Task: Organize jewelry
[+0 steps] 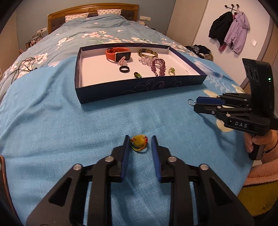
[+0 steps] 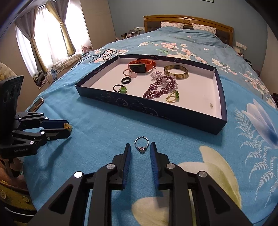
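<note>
A dark blue tray (image 1: 139, 90) with a white floor lies on the bed and holds an orange watch (image 1: 118, 54), a bangle (image 1: 147, 52), a purple bead bracelet (image 1: 158, 66) and several rings. My left gripper (image 1: 140, 140) is open around a yellow-stone ring (image 1: 139, 143) lying on the blue blanket. My right gripper (image 2: 140, 147) is open around a silver ring (image 2: 141, 144) on the blanket. The tray also shows in the right wrist view (image 2: 156, 113). Each gripper shows in the other's view: the right one (image 1: 195, 103) and the left one (image 2: 68, 129).
The bed's blue floral cover (image 1: 86, 38) stretches behind the tray to a wooden headboard (image 1: 93, 10). Black cables (image 2: 102, 53) lie on the bed to the tray's left. Coats (image 1: 229, 29) hang on the right wall. A curtained window (image 2: 52, 34) is at the left.
</note>
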Action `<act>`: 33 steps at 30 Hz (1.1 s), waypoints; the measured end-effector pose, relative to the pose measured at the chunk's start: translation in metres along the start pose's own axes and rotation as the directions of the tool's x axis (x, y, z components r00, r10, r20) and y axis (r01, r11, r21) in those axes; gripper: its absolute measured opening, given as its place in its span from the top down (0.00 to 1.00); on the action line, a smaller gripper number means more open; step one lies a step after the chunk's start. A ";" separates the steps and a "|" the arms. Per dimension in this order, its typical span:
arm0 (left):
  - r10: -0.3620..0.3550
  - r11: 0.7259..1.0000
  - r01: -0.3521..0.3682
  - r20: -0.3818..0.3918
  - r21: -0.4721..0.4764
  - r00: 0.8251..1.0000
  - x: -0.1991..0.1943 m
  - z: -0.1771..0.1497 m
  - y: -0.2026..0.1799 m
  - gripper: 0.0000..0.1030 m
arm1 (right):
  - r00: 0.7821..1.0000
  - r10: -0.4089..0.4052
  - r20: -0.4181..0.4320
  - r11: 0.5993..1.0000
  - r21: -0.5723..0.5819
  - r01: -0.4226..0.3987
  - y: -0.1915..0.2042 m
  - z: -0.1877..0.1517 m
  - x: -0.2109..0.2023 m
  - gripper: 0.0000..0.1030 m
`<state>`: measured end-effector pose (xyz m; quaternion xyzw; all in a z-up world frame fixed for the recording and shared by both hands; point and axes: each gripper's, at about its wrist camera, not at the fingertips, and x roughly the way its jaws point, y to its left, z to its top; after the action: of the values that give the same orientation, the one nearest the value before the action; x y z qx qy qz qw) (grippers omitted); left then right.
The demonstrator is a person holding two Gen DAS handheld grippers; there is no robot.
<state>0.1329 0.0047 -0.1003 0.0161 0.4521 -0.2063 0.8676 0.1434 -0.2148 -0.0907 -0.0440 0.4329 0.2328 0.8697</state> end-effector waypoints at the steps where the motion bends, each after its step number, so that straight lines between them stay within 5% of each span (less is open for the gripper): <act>1: 0.001 1.000 -0.001 0.002 0.000 1.000 0.001 0.001 -0.001 0.80 | 1.000 -0.003 0.000 1.000 -0.001 0.003 0.000 0.000 0.000 0.80; 15: -0.018 0.999 0.019 0.038 -0.028 0.999 0.014 0.014 -0.006 0.80 | 1.000 -0.025 0.002 1.000 0.006 0.025 0.000 0.000 0.000 0.97; 33: -0.010 1.000 0.012 0.078 -0.015 0.997 0.013 0.025 -0.019 0.81 | 0.998 0.031 0.060 0.998 0.051 -0.034 -0.002 0.004 -0.011 0.97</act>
<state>0.1523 -0.0223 -0.0925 -0.0013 0.4196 -0.2080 0.8836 0.1413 -0.2201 -0.0801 -0.0074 0.4135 0.2368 0.8791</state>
